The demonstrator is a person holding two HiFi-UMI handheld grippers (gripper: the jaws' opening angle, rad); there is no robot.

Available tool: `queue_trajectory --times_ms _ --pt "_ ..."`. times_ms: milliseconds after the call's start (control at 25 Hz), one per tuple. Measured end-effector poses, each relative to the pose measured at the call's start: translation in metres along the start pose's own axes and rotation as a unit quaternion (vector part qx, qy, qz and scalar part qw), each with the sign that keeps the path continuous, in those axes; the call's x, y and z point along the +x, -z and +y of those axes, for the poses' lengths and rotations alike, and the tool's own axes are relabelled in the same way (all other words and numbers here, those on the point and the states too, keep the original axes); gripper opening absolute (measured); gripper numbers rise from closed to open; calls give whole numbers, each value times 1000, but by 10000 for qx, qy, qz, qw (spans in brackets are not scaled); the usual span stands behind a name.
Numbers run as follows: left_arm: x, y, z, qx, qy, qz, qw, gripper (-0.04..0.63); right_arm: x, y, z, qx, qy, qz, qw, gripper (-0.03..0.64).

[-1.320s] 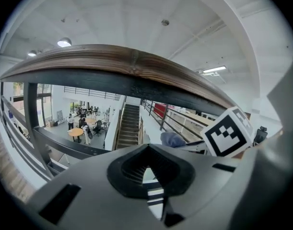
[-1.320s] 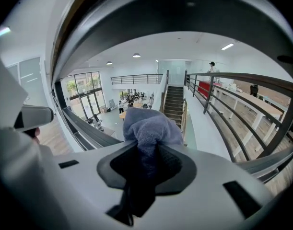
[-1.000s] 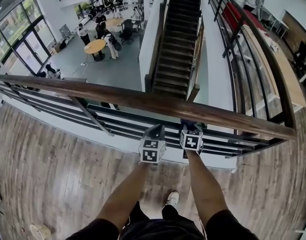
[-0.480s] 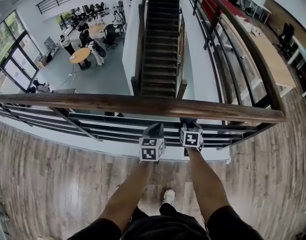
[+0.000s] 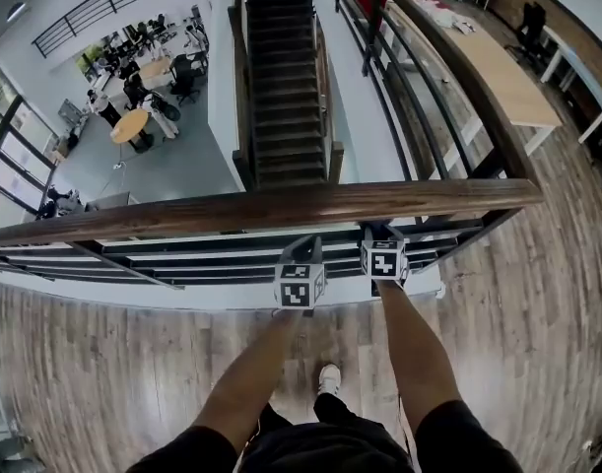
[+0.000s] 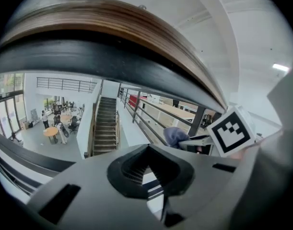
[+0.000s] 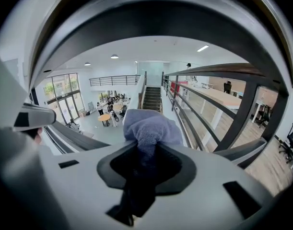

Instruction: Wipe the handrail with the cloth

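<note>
Now pinching the blue cloth (image 7: 148, 128) in the right gripper (image 7: 144, 152) just under the wooden handrail (image 5: 281, 208), long axis crosswise overhead, with the left gripper (image 6: 148, 164) alongside, pressed together, empty.

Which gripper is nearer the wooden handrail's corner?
Right. The right gripper, shut on a blue cloth, sits at the brown wooden handrail toward its corner; the left gripper is beside it, farther off.

Wood floor (image 5: 74, 363) — staircase (image 5: 281, 87) below.
</note>
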State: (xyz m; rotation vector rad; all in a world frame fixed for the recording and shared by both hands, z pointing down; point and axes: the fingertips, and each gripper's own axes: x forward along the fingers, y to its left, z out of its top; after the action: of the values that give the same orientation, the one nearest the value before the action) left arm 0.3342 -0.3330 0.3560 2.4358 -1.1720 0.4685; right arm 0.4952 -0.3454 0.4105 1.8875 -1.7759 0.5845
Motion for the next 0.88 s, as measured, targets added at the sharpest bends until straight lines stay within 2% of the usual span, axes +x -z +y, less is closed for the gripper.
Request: queue_trajectory --times_ms 200,440,880 --pt "34 6 -37 163 -22 310 9994 -2 -7 4 -60 -349 184 -47 9992 92" --pt "61 10 -91 291 396 416 9979 -2 -15 20 -138 167 489 -5 9987 92" --pt "92 17 -156 536 830 455 9941 -2 -22 41 -263 637 1010 24 9928 92"
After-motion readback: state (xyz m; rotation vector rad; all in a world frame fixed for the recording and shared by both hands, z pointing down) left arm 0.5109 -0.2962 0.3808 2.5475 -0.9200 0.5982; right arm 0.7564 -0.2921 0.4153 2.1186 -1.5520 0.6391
